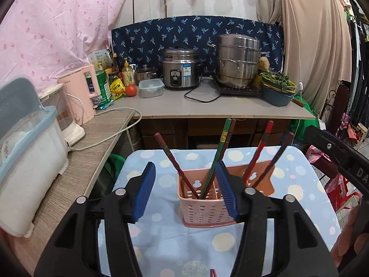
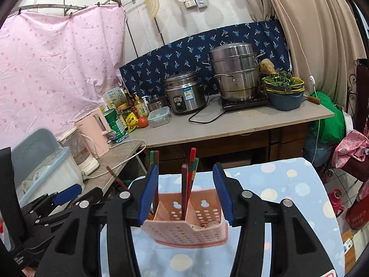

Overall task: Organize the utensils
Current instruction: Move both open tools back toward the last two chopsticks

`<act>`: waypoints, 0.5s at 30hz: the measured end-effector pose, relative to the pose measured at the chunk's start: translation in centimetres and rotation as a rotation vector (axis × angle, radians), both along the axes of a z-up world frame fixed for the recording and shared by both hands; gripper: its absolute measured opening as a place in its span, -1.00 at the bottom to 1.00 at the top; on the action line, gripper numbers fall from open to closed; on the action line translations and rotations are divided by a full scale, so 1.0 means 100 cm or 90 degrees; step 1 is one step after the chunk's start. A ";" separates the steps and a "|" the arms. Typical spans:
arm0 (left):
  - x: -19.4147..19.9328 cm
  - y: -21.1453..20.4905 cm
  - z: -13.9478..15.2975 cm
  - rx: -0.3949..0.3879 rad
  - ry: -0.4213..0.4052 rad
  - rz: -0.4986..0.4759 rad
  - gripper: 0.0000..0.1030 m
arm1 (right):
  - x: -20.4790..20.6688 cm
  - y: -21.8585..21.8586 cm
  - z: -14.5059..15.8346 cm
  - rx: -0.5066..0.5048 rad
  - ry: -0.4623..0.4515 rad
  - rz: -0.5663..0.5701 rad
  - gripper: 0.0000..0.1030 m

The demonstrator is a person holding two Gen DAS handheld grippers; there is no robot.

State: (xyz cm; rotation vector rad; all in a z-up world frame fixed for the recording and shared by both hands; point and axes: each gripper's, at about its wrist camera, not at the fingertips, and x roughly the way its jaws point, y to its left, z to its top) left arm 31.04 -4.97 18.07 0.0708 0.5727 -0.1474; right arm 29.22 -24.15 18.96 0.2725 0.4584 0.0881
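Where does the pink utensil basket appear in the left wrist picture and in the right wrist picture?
Left wrist view: pink utensil basket sits lower centre, on the dotted blue cloth, between the open left gripper fingers.
Right wrist view: lower centre too, between the open right gripper fingers.
Shared landmark: the rice cooker on the back counter.

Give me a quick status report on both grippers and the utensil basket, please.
Left gripper open, empty. Right gripper open, empty. Pink perforated plastic basket upright on the dotted blue cloth, red and green chopsticks inside. Nothing blocking.
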 end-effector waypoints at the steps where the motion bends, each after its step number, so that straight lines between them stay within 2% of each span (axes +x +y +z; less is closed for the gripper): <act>1: -0.004 0.000 0.001 0.001 -0.003 -0.001 0.05 | -0.009 0.001 0.001 -0.002 -0.002 0.002 -0.05; 9: -0.054 0.001 0.006 0.002 -0.017 -0.014 0.30 | -0.075 0.005 0.001 -0.016 -0.001 0.009 -0.03; 15: -0.094 0.012 -0.002 -0.006 -0.009 -0.015 0.45 | -0.130 0.017 -0.021 -0.040 0.028 0.020 -0.02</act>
